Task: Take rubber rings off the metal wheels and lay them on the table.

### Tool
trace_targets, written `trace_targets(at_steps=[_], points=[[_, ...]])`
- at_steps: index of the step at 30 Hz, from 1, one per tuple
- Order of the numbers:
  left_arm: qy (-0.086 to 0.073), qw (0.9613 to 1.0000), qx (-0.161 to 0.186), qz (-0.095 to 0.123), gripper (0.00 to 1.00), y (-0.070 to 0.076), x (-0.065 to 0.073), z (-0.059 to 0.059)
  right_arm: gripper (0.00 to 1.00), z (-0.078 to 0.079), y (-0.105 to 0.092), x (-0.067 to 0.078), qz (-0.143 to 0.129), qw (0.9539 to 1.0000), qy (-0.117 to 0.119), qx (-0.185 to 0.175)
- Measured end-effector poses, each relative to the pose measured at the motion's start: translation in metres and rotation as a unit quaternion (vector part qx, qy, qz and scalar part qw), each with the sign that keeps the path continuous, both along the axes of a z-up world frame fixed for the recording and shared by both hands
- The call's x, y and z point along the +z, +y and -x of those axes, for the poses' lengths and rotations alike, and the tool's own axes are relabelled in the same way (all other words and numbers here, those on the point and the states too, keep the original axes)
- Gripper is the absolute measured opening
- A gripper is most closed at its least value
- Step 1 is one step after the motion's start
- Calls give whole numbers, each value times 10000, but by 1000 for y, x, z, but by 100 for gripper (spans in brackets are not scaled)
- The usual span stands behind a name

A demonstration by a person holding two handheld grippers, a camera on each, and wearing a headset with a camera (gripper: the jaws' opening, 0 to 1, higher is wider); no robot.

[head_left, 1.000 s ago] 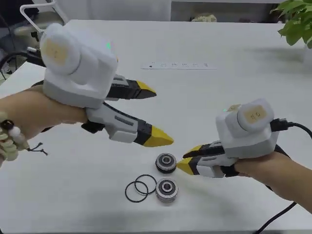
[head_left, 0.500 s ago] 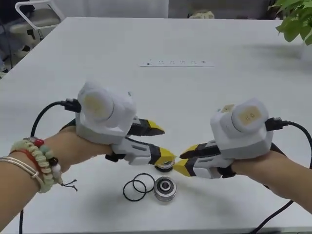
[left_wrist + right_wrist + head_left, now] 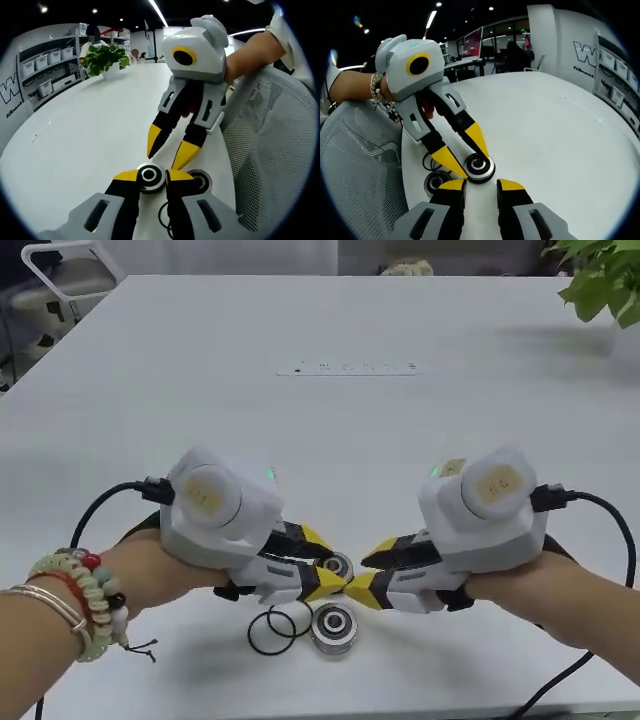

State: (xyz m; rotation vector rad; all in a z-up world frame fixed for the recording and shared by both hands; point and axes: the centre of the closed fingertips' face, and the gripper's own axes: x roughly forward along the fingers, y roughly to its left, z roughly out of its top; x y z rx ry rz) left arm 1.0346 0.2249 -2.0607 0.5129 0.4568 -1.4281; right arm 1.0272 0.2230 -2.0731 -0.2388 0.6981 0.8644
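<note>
Two thin black rubber rings (image 3: 274, 630) lie flat and overlapping on the smooth white table (image 3: 350, 450). They are just beside a loose wheel (image 3: 334, 628), a round metal disc with a shiny rim and a dark hub, lying on its face. The gripped wheel (image 3: 150, 176), of the same make, sits just behind it. Its rim is pinched between the yellow wedge-shaped tips of the left gripper (image 3: 466, 155), whose jaws clamp it from both sides. The right gripper (image 3: 482, 186) faces it with its tips near that wheel. Its jaws are parted by a narrow gap and hold nothing.
</note>
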Motion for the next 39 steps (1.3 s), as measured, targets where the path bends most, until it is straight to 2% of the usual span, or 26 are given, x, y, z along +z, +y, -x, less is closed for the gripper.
trace_targets(at_steps=[2, 6, 10, 14, 19, 20, 21, 22, 27, 30, 34, 39], points=[[-17, 10000, 6, 22, 15, 0, 0, -1, 22, 1, 2, -1, 28, 10000, -27, 49], [46, 10000, 61, 55, 15, 0, -2, -2, 23, 1, 5, -1, 47, 9999, -80, 89], [171, 9997, 148, 129, 14, 0, -1, -2, 22, 0, 6, -2, 114, 9997, -170, 117], [172, 9996, 144, 163, 14, 0, 0, -2, 22, -1, 7, -1, 24, 9999, -141, 66], [251, 9990, 245, 261, 12, 1, 0, -4, 21, -2, 7, -1, 3, 9999, -129, 26], [217, 9990, 294, 267, 8, 1, 0, -6, 21, -2, 7, -2, 1, 9999, -124, 21], [266, 9989, 324, 223, 8, 4, -2, -7, 21, -1, 7, -2, 10, 9999, -121, 24], [239, 9988, 285, 310, 8, 1, 0, -7, 21, -1, 7, -2, 21, 9999, -120, 32], [215, 9988, 284, 324, 8, 2, -2, -7, 21, -2, 7, -2, 20, 9998, -172, 41], [335, 9982, 320, 380, 8, 1, -1, -5, 21, -3, 9, -3, 41, 9997, -226, 48], [193, 9990, 257, 324, 8, 0, -1, -4, 21, -3, 10, -3, 123, 9993, -319, 143], [222, 9988, 257, 354, 8, 0, -1, -4, 21, -2, 8, -3, 115, 9994, -256, 195]])
